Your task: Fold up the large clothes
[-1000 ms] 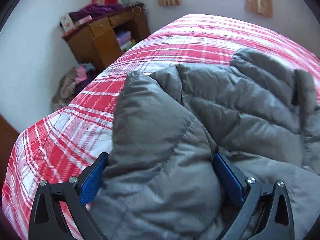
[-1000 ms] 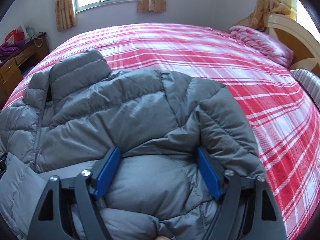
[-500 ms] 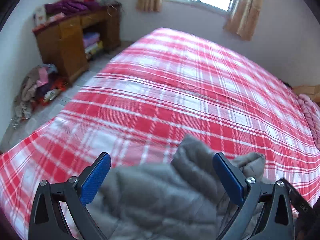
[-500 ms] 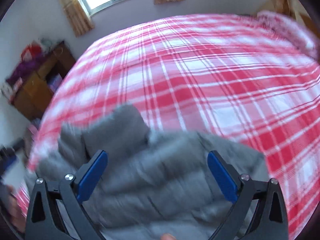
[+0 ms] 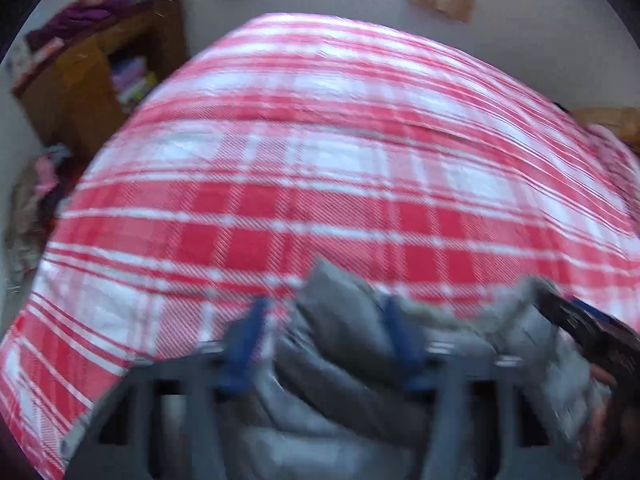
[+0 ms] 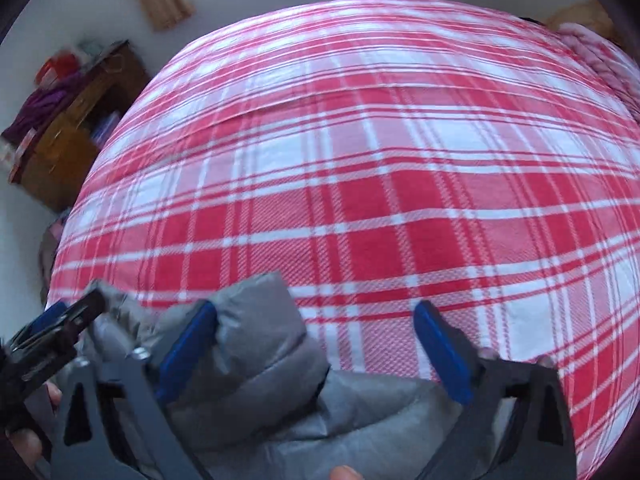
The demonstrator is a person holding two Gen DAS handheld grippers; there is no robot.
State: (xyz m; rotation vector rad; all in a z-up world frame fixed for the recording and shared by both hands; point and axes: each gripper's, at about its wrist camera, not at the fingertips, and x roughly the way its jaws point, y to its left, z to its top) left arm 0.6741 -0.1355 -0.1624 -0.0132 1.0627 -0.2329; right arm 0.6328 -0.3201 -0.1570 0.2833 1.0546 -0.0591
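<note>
Bunching at the near edge of the red-and-white plaid bed (image 6: 400,168), the grey puffer jacket (image 6: 260,344) lies crumpled under both tools. Blurred, the left hand-held gripper (image 5: 326,340) has its blue pads drawn in against a ridge of the padding, apparently clenched on it. Spread wide, the right hand-held gripper (image 6: 316,344) is released, one pad touching the jacket. A wooden cabinet (image 5: 92,76) by the wall holds folded clothes in its open compartment.

jacket (image 6: 256,360): grey, quilted, between the blue pads (image 6: 188,344) of the right gripper (image 6: 316,352)
bedspread (image 6: 380,184): red-and-white plaid, ahead
cabinet (image 6: 68,140): brown wood, far left
</note>
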